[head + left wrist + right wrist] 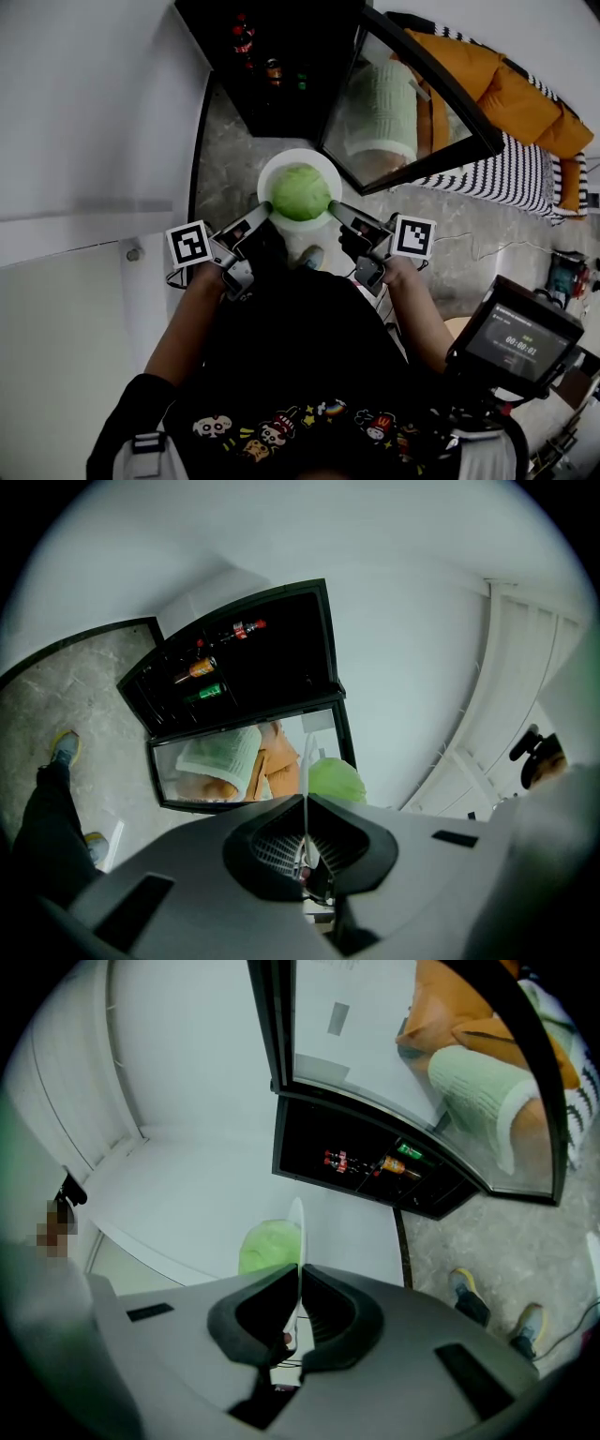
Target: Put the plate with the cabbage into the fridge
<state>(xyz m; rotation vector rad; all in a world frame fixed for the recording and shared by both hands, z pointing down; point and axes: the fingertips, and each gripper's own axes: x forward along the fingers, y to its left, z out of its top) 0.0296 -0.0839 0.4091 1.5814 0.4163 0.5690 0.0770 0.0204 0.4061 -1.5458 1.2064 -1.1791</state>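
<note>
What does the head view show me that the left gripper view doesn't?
Head view only: both tools, left tool and right tool, on opposite sides of the round plate. Left gripper view only: the plate's rim edge-on, pinched between that tool's jaws. Both: the cabbage, and the open fridge with bottles inside.

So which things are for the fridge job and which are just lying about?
For the job: plate, cabbage on it, open fridge, its glass door, left claw and right claw, each shut on the plate's rim.

Just lying about: bottles in the fridge, orange cushions, striped mattress, screen device.
</note>
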